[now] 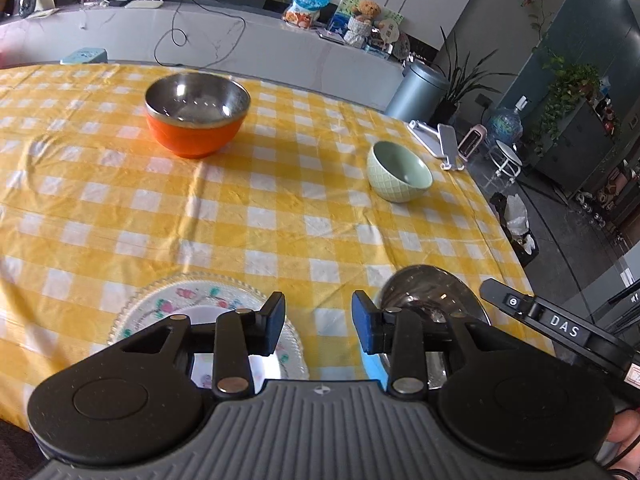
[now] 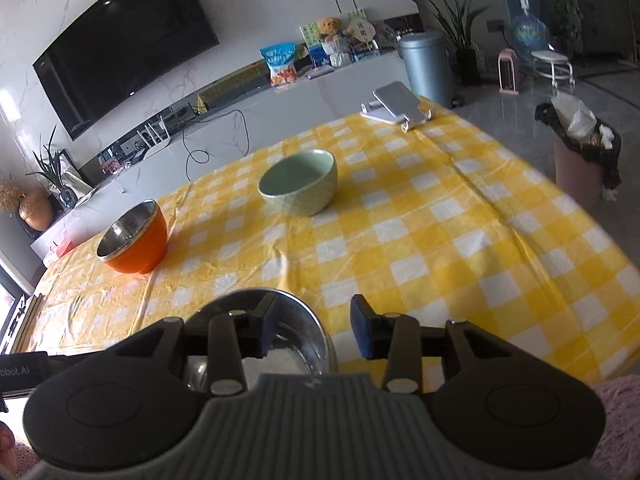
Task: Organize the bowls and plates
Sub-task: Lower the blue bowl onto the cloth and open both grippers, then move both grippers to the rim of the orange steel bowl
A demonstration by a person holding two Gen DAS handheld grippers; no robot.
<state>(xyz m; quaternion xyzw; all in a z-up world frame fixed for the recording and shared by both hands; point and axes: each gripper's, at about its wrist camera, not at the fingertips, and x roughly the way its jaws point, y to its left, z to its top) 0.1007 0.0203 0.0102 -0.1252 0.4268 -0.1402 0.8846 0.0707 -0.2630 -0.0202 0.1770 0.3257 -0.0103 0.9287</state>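
Observation:
An orange bowl with a steel lining (image 1: 197, 114) stands far on the yellow checked tablecloth (image 1: 256, 208); it also shows in the right wrist view (image 2: 134, 238). A green bowl (image 1: 399, 171) stands to the right, and mid-table in the right wrist view (image 2: 299, 187). A floral glass plate (image 1: 168, 312) lies under my open, empty left gripper (image 1: 319, 326). A steel bowl with a blue outside (image 1: 430, 300) sits near the front edge. My right gripper (image 2: 314, 330) is open, its jaws either side of that steel bowl's (image 2: 296, 344) rim.
A phone stand (image 1: 440, 142) sits at the table's far right corner (image 2: 396, 106). Beyond the table are a grey bin (image 2: 426, 66), a lined trash basket (image 2: 580, 156) and a low TV counter (image 1: 240, 36). The right gripper's body (image 1: 560, 328) lies beside the steel bowl.

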